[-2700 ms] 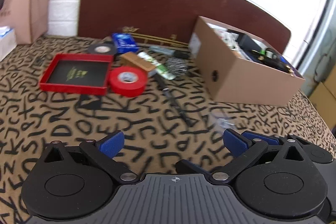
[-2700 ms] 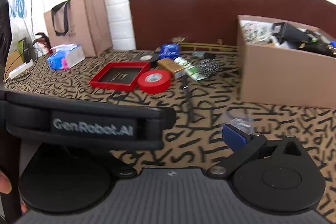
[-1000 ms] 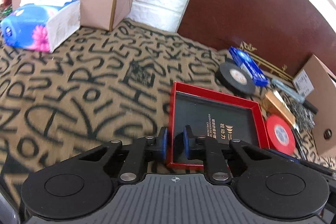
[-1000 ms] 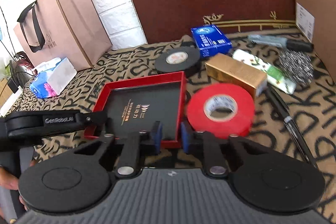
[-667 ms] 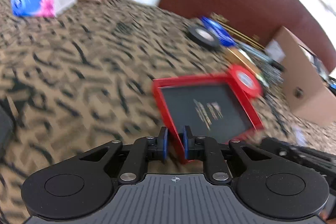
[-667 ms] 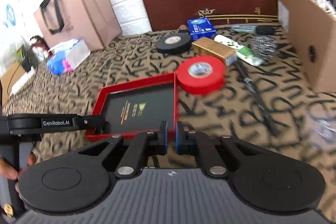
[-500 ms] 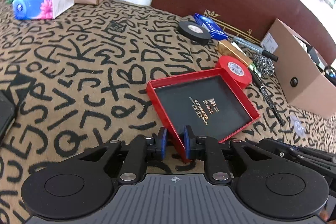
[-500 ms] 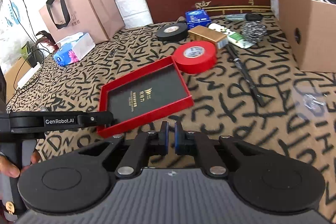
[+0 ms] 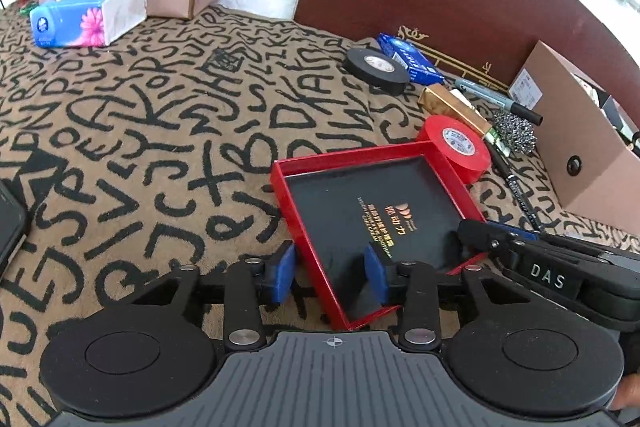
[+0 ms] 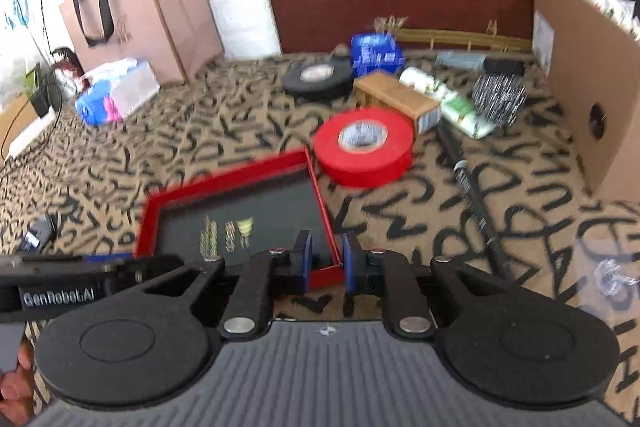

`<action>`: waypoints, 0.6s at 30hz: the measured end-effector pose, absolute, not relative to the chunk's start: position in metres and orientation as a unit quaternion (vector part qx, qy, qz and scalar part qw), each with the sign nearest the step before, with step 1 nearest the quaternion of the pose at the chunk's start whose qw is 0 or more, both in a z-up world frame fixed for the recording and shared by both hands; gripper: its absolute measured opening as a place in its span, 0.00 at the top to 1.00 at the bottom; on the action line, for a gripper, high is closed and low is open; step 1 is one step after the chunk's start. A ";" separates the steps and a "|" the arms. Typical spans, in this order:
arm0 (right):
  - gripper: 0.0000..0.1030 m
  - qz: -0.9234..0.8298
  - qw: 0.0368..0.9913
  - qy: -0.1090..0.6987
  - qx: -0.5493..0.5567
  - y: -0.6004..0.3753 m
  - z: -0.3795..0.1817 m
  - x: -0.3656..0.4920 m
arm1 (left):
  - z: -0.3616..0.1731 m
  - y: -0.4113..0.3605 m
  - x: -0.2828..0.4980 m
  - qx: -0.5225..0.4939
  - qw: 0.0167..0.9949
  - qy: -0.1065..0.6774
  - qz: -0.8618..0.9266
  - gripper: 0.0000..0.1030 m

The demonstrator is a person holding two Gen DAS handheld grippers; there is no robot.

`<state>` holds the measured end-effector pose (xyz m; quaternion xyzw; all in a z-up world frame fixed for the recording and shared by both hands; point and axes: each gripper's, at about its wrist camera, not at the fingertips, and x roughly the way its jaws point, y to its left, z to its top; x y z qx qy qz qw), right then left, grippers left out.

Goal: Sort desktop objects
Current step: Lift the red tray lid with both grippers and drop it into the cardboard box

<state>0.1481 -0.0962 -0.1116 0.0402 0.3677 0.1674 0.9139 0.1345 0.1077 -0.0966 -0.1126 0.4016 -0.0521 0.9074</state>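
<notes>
Left claw (image 9: 328, 277) open astride red tray (image 9: 316, 259) rim, "DAS" on right claw (image 9: 476, 241)

On my left wrist view the tray (image 9: 316, 247) sits nearest me on the table (image 9: 120, 131), with one tape roll (image 9: 456, 147) touching its far corner, another tape roll (image 9: 376, 69) farther back, and the cardboard box (image 9: 576, 147) off to the right.

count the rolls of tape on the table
2. The red tape roll lies flat at the far corner of the red tray. The black tape roll lies beyond it, beside the blue box. More could be hidden inside the cardboard box.
</notes>
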 end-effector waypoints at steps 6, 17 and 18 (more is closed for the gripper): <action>0.81 0.172 0.913 0.369 0.018 -0.092 -0.110 0.144 | -0.097 0.117 0.137 -0.129 0.903 0.406 -0.054 0.66; 0.89 0.169 0.914 0.367 0.024 -0.105 -0.097 0.120 | -0.072 0.097 0.117 -0.127 0.912 0.388 -0.039 0.81; 0.89 0.168 0.917 0.362 0.030 -0.110 -0.093 0.115 | -0.066 0.092 0.115 -0.123 0.915 0.381 -0.041 0.81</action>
